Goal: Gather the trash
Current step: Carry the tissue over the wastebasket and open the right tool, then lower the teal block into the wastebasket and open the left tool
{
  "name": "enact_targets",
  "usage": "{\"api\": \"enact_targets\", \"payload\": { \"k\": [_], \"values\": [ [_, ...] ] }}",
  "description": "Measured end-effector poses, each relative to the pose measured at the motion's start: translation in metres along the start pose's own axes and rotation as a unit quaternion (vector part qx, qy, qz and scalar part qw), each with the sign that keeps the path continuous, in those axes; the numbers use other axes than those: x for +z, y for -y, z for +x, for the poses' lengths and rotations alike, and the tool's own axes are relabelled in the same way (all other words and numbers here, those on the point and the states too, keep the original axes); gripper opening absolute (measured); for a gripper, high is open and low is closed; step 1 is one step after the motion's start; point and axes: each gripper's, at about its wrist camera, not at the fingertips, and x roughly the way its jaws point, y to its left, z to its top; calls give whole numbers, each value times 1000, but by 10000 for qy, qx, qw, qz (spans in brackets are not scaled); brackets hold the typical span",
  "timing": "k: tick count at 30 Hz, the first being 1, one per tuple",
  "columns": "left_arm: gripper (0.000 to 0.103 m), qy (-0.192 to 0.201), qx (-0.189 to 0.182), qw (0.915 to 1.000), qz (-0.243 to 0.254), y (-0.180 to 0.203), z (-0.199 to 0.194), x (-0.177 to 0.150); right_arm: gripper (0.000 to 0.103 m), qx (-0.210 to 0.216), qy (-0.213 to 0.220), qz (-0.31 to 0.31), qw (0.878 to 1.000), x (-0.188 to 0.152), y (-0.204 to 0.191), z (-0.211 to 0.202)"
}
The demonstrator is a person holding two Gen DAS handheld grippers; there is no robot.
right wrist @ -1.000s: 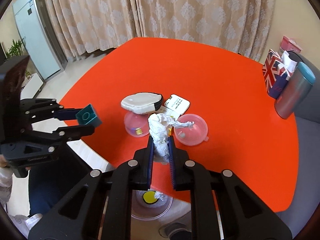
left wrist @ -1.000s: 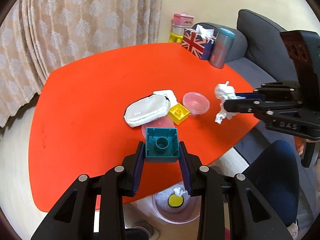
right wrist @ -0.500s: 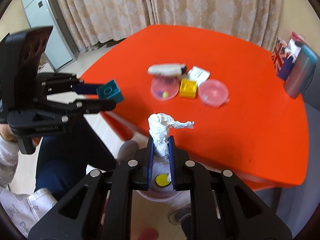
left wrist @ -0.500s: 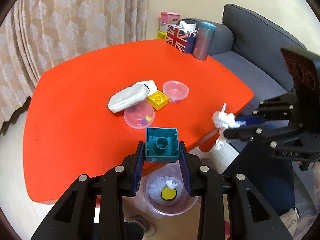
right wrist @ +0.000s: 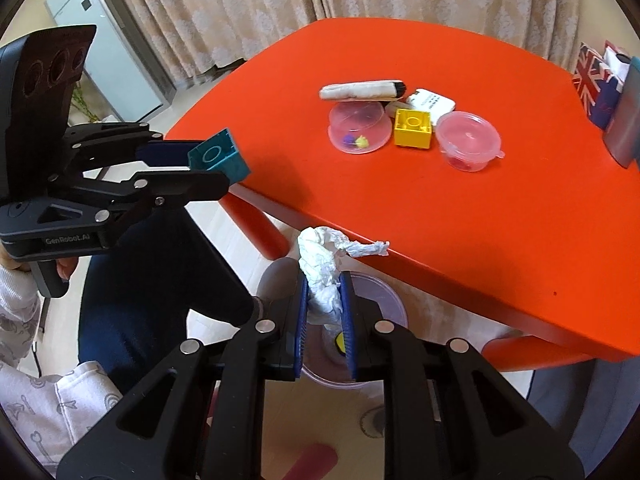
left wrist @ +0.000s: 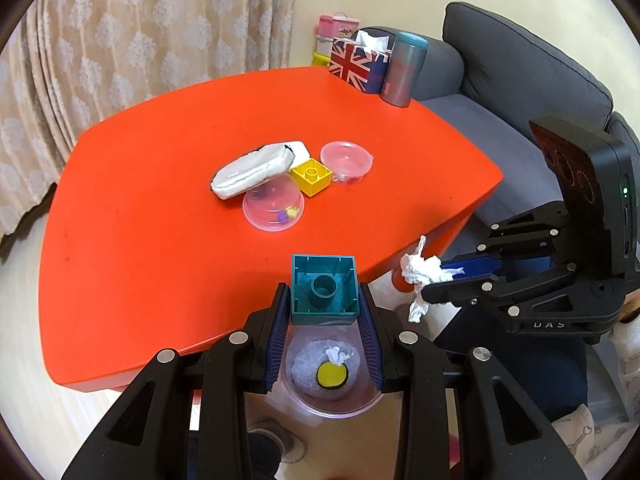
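My left gripper (left wrist: 323,308) is shut on a teal toy brick (left wrist: 324,289), held off the near edge of the red table (left wrist: 160,200), above a clear bin (left wrist: 332,404) on the floor. The bin holds white paper and a yellow disc (left wrist: 331,375). My right gripper (right wrist: 324,300) is shut on a crumpled white tissue (right wrist: 320,264), also off the table and above the bin (right wrist: 384,300). In the left wrist view the right gripper (left wrist: 444,280) with the tissue (left wrist: 420,272) is to the right of the brick. The left gripper (right wrist: 200,168) with the brick (right wrist: 220,158) shows in the right wrist view.
On the table lie a white pouch (left wrist: 252,170), a clear dome cup (left wrist: 274,208), a yellow brick (left wrist: 311,176), a pink lidded tub (left wrist: 346,160), a Union Jack tissue box (left wrist: 356,66) and a tumbler (left wrist: 404,70). A grey sofa (left wrist: 520,80) stands on the right. My legs are beside the bin.
Both grippers have pulled back from over the table to beyond its near edge, above the floor bin. Each still holds its item.
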Motion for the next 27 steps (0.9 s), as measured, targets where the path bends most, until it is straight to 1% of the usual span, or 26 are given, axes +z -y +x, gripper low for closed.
{"api": "enact_targets", "payload": {
  "k": [1,2,3,4,5,6,7,11,27],
  "values": [
    [33,6,-3,10000,1,0,0,1,31,-2,5,-9,10000,0,-1,0],
    [33,12,-8,10000,4,0,0,1,39,-2,21,-2,10000,1,0,-1],
    [33,16,-10,10000,11,1,1,1,59,-3,46,11,10000,2,1,-2],
    [33,17,-16,10000,16,1,1,1,75,3,82,34,10000,2,2,-4],
    [33,18,-23,10000,20,1,1,1,81,15,118,64,9999,2,3,-6],
    [33,14,-30,10000,23,1,1,1,89,4,171,109,9998,3,4,-8],
    [33,9,-33,10000,28,2,1,1,93,-35,214,154,9996,3,6,-10],
    [33,-38,-72,9999,61,4,3,-1,98,-181,297,284,9990,5,12,-16],
    [33,-165,-195,9994,213,17,9,-1,100,-397,531,667,9956,8,27,-32]
  ]
}}
